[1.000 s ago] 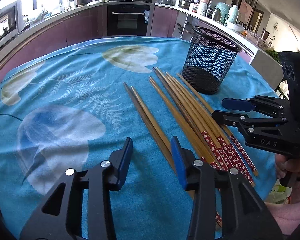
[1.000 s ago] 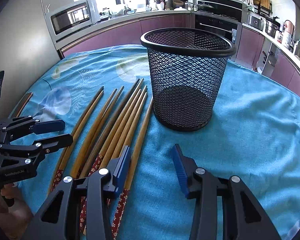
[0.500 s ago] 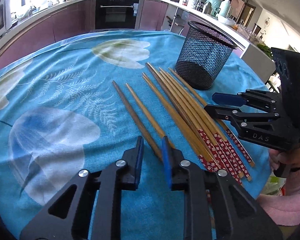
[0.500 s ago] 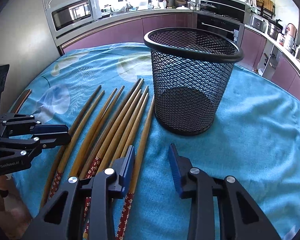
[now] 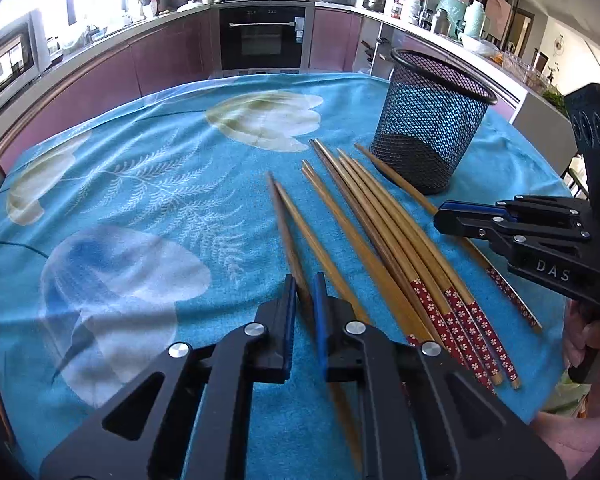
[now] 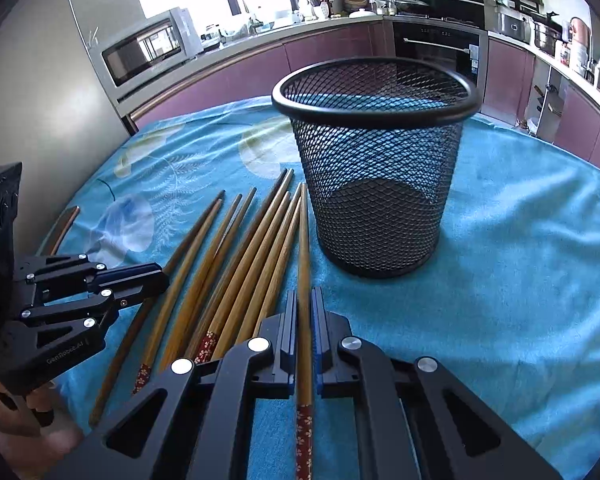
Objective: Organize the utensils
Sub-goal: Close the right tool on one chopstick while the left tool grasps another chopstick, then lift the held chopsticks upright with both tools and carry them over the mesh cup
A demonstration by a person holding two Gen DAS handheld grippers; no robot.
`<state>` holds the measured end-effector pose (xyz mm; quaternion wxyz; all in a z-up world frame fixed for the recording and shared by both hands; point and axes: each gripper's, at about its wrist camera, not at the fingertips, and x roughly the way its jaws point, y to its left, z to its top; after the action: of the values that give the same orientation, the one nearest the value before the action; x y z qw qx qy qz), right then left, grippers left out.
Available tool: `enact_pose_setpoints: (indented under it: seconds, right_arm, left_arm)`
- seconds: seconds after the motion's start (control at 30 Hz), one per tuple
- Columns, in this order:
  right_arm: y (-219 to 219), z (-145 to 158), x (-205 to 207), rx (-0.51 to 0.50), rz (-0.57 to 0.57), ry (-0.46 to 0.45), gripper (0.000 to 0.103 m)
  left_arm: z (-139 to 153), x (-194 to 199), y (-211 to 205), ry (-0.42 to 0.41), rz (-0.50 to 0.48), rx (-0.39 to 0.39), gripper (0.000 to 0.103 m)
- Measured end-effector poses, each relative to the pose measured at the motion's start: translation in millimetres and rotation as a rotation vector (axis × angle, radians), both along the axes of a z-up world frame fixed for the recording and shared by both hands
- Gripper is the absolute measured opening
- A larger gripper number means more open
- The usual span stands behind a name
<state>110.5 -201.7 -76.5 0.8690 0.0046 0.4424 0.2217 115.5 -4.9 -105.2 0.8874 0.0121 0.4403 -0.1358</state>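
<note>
Several wooden chopsticks (image 5: 380, 220) lie side by side on the blue cloth, some with red flowered ends. A black mesh holder (image 5: 432, 128) stands upright and empty just beyond their tips. My left gripper (image 5: 304, 296) is closing the last bit, its pads pressing on the leftmost dark chopstick (image 5: 284, 220). My right gripper (image 6: 304, 304) does the same on the rightmost chopstick (image 6: 303, 232), which points at the mesh holder (image 6: 376, 184). Each gripper shows in the other's view: the right gripper (image 5: 440, 216) and the left gripper (image 6: 162, 276).
A blue flowered cloth (image 5: 140, 200) covers the round table. A person's hand (image 5: 588, 332) grips the right tool's handle near the table's right edge. Kitchen counters, an oven (image 5: 264, 36) and a microwave (image 6: 144, 48) run behind the table.
Both grippers went from wide open to closed, each onto one chopstick. The left one slid right to the leftmost chopstick. The right one shifted left over the rightmost chopstick.
</note>
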Motion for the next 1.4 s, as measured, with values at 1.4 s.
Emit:
enact_pose_setpoints:
  seconds: [1.4]
  right_arm:
    - [-19,30,-19,0.140,0.114,-0.059,0.006]
  left_arm:
    - [29,-17,8,-0.025,-0.094,-0.146,0.008]
